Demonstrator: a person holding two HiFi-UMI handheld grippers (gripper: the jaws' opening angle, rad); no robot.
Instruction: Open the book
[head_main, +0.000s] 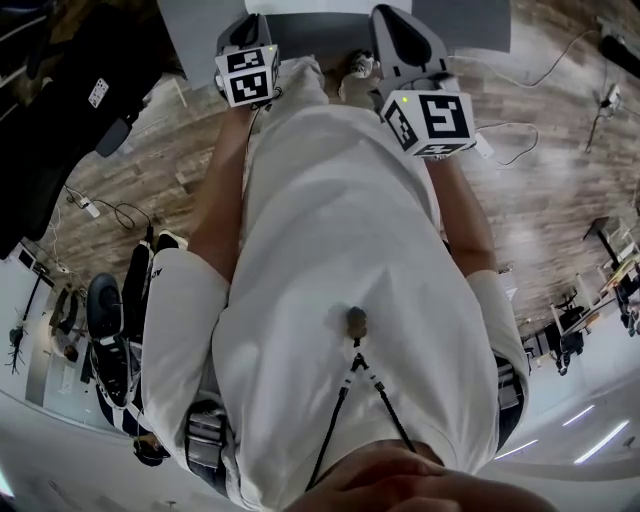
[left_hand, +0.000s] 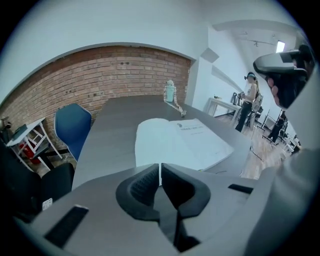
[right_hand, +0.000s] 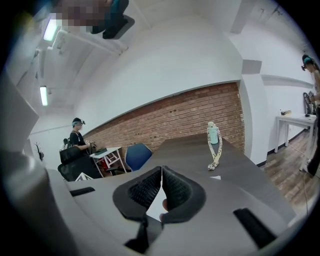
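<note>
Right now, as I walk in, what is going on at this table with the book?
A person holds a gripper in each hand at a grey table. The book already lies open on it, white pages up, so the opening looks done. The left gripper and the right gripper both have their jaws together, with nothing held. A small bottle with a strap stands further along the table.

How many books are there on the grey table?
1. The open book lies on the grey table, nearer the camera than the bottle. Parts of the tabletop are out of sight, so more may be hidden.
</note>
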